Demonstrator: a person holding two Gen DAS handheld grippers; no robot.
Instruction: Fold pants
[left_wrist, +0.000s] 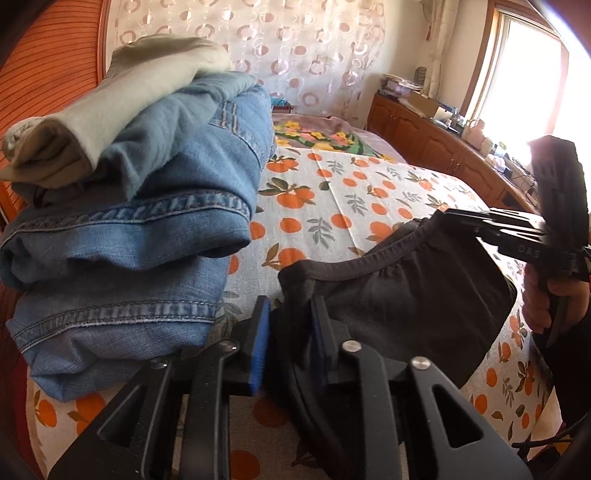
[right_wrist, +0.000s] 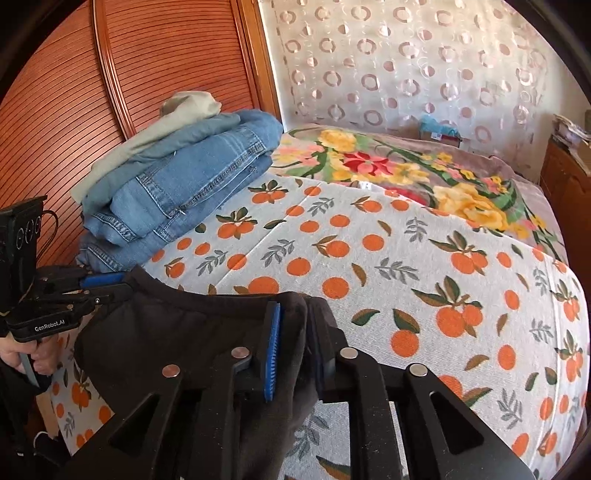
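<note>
Dark brown pants (left_wrist: 406, 295) hang by the waistband above the orange-print bedsheet (left_wrist: 332, 206), stretched between both grippers. In the left wrist view, my left gripper (left_wrist: 290, 306) is shut on one bunched end of the waistband, with cloth filling the gap between its blue pads (left_wrist: 262, 343). The right gripper (left_wrist: 443, 215) grips the other end, a hand below on its handle. In the right wrist view, my right gripper (right_wrist: 295, 310) is shut on the pants (right_wrist: 166, 339), and the left gripper (right_wrist: 123, 285) pinches the far corner. The legs drop out of sight below.
A stack of folded blue jeans (left_wrist: 147, 229) topped by a beige garment (left_wrist: 147, 92) sits at the bed's left by the wooden headboard (right_wrist: 110, 92). A floral blanket (right_wrist: 406, 166) lies at the far end. A wooden cabinet (left_wrist: 424, 133) with clutter runs along the right wall.
</note>
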